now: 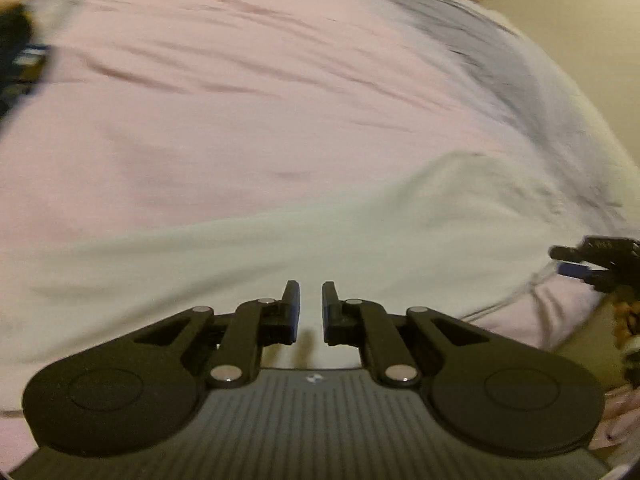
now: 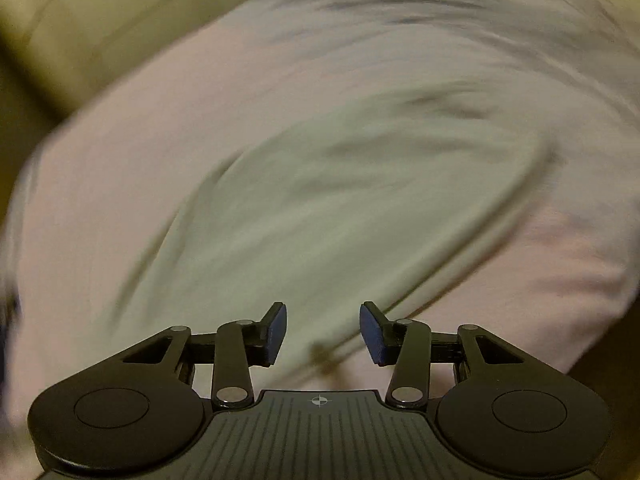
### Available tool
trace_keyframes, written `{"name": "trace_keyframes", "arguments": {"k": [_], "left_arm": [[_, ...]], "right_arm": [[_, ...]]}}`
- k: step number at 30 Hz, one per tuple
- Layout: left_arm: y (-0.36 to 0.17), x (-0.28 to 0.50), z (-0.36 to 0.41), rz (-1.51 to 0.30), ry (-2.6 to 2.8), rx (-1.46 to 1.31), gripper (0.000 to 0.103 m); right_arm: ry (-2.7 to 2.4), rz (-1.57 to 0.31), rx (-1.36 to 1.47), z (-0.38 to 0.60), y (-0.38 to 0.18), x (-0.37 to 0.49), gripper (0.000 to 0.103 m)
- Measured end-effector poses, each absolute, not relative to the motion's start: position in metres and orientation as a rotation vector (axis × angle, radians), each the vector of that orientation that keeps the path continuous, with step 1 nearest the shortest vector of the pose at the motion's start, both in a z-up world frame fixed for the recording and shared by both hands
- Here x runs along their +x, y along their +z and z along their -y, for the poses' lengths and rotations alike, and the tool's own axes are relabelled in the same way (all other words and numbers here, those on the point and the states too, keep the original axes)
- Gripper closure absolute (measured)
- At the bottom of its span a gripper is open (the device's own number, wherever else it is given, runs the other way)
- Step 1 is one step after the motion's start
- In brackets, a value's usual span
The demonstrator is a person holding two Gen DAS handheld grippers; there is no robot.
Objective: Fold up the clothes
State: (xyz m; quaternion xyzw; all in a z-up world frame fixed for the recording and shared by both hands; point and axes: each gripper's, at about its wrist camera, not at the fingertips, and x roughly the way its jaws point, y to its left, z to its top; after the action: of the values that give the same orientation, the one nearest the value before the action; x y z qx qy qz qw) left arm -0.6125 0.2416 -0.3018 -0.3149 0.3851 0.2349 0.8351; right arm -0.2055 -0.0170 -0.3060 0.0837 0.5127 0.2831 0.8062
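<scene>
My left gripper [image 1: 311, 307] is over the pale green garment [image 1: 240, 256], jaws narrow with a small gap, nothing between them. My right gripper [image 2: 323, 330] has its jaws wide, empty, blue pads [image 2: 370, 330] showing, above the same green cloth. The garment lies flat on a pink sheet [image 1: 240, 92], which runs to 12 o'clock. The right tongs show at 3 o'clock in the left view. Yellowish surface [image 2: 80, 20] at 10 o'clock in the right view. Everything's motion-blurred.
</scene>
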Motion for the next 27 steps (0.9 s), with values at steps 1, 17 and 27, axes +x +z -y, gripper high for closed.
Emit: {"name": "trace_keyframes", "arguments": {"k": [1, 17, 27], "left_arm": [[-0.305, -0.594, -0.236, -0.815, 0.466, -0.686, 0.097], [-0.338, -0.424, -0.112, -1.036, 0.030, -0.343, 0.091], [-0.356, -0.411, -0.105, -1.072, 0.031, -0.246, 0.103]], "right_arm": [[0.578, -1.098, 0.215, 0.026, -0.305, -0.192, 0.067], [0.454, -1.301, 0.604, 0.119, -0.350, -0.047, 0.067], [0.489, -1.304, 0.541, 0.117, -0.356, -0.040, 0.103]]}}
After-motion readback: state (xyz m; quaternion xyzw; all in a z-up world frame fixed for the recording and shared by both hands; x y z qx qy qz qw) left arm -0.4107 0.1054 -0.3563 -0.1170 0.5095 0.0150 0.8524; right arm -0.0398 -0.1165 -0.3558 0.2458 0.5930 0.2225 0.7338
